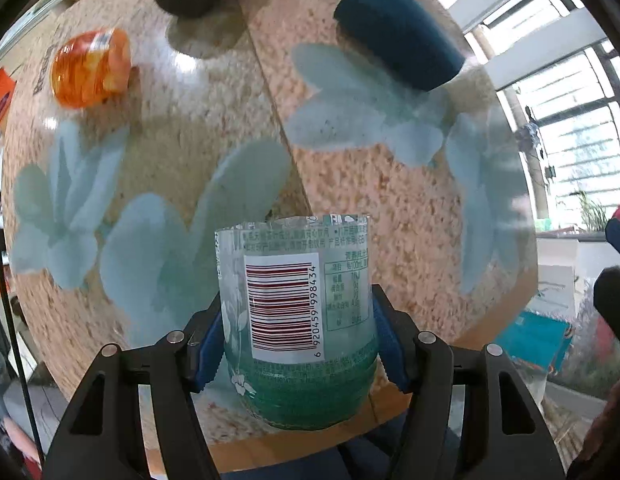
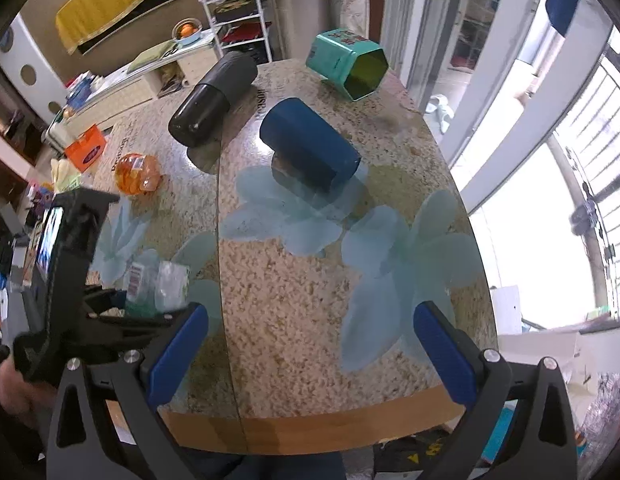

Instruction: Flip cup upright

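Clearly the clear cup (image 1: 298,320), cut from a labelled drink bottle, stands with its open rim up at the near edge of the table (image 1: 409,216), clenched between the pads of the left gripper (image 1: 298,344). The flip looks done; what remains is to let go gently and back off without tipping it. The right gripper (image 2: 310,344) hovers spread wide and empty. Farther off a blue cup (image 2: 310,146) lies on its side.

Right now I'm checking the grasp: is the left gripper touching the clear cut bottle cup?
Touching. The left wrist view shows the left gripper with both blue pads pressed against the clear cup on either side.
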`<state>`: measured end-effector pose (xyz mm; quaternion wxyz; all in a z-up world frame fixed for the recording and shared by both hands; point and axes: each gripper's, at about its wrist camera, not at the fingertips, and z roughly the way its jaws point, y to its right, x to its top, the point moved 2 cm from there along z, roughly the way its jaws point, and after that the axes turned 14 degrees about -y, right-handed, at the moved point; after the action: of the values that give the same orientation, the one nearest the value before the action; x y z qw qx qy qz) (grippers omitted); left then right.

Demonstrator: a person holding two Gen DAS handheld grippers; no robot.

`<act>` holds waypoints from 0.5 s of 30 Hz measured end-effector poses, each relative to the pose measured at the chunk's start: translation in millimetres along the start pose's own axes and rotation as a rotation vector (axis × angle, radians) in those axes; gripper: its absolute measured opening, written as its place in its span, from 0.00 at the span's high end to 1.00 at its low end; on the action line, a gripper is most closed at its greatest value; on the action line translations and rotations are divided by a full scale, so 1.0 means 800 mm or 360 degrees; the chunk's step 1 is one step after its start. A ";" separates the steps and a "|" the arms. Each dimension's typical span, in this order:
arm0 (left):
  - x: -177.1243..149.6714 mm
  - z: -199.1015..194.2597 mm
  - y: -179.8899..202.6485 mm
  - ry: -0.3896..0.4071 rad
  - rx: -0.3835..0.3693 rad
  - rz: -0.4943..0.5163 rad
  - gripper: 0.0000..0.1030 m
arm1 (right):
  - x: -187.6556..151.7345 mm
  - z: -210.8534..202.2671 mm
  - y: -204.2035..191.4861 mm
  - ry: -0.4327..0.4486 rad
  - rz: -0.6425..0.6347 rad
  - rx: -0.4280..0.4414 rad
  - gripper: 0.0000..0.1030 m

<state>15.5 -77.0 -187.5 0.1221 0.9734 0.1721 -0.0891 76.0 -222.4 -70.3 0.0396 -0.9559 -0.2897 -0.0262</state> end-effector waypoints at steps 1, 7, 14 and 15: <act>-0.001 0.002 0.000 0.0002 -0.0007 -0.0017 0.33 | 0.002 0.003 0.001 -0.0004 -0.0021 -0.0001 0.00; 0.003 0.027 0.003 0.0012 -0.0049 -0.0166 0.33 | 0.013 0.020 0.008 -0.0030 -0.0143 0.0018 0.00; 0.009 0.047 0.011 0.0023 -0.0067 -0.0244 0.33 | 0.020 0.033 0.016 -0.0064 -0.0234 0.0020 0.00; 0.009 0.048 0.009 0.0023 -0.0060 -0.0247 0.33 | 0.021 0.034 0.017 -0.0067 -0.0242 0.0020 0.00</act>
<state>20.0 -91.8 -224.1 0.1319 0.9553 0.2496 -0.0879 98.1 -221.9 -96.8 0.0373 -0.9313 -0.3622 -0.0072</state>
